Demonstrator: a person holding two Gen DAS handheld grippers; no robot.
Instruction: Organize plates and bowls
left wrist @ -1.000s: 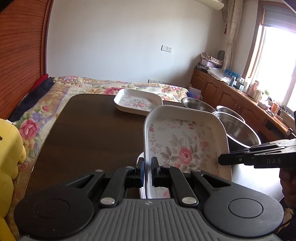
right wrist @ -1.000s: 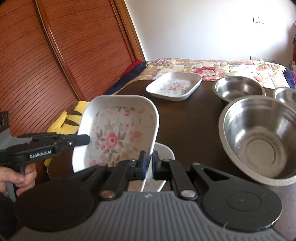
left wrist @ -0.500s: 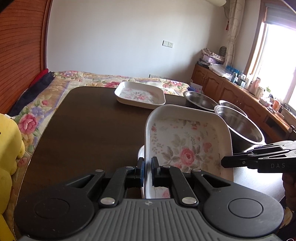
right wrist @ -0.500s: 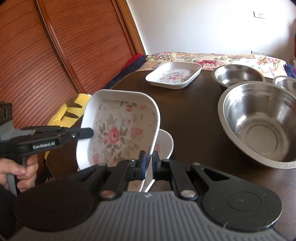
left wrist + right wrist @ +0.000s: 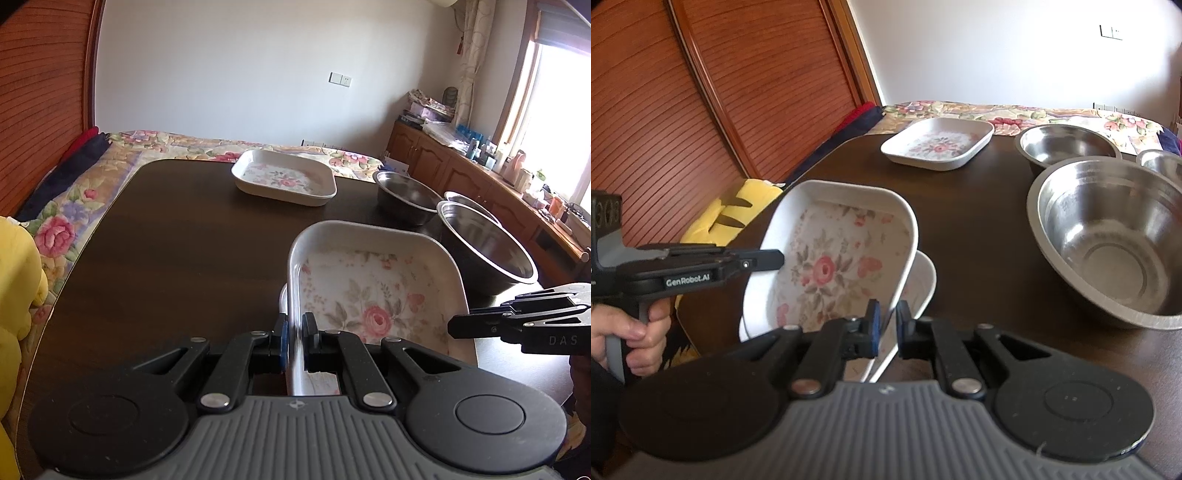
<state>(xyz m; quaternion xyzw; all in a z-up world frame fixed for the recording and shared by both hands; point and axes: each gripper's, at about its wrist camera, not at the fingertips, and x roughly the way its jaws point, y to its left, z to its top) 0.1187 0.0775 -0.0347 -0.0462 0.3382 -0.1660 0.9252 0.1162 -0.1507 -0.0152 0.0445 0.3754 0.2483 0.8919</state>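
Left gripper (image 5: 293, 345) clamped on near-left rim of floral tray (image 5: 373, 291); right gripper (image 5: 886, 326) clamped on opposite near rim of same tray, seen in right wrist view. Tray held between both, tilted, far edge raised, above a second white dish (image 5: 921, 284) resting on dark table (image 5: 177, 258). Third floral tray (image 5: 284, 181) well apart at far side; steel bowls (image 5: 1112, 240) grouped to the right. Likely rigid, light, glazed or melamine, so slick at the rim and prone to pivot under a one-sided pinch. Best held at two opposite rim walls, as now. Chipping risk if dropped onto dish below; slow, level lowering advised
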